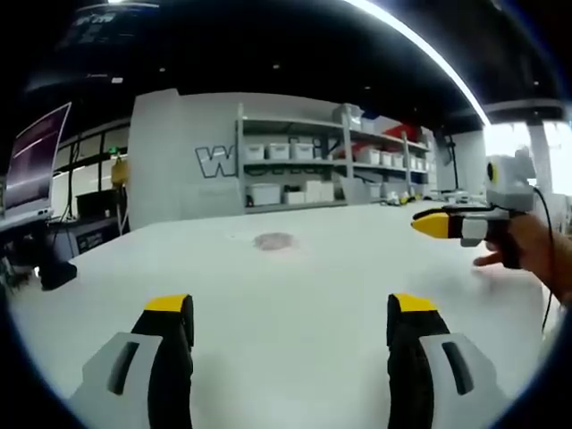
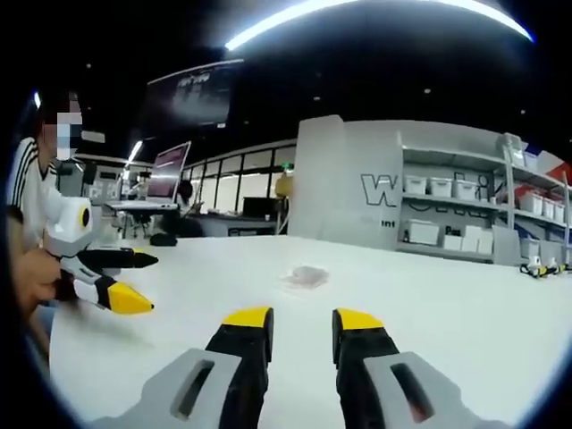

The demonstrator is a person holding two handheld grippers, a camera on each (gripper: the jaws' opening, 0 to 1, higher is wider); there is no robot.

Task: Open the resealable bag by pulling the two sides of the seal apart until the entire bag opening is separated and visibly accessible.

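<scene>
Since neither gripper touches the bag (image 2: 307, 276), we judge nothing done yet: seal untouched, whole pull left. Left gripper (image 1: 292, 315) hovers low over the table (image 1: 295, 357), jaws wide apart, empty. Right gripper (image 2: 301, 320) likewise, jaws narrowly apart. Bag lies flat ahead at 12 o'clock, well apart.

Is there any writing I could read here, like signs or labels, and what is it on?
"W": large letter on the grey wall behind the shelves; the rest is cut off by the shelving.
Small line under it: too blurred to read.
Storage bins: no legible labels.
Monitor: blurred.
</scene>
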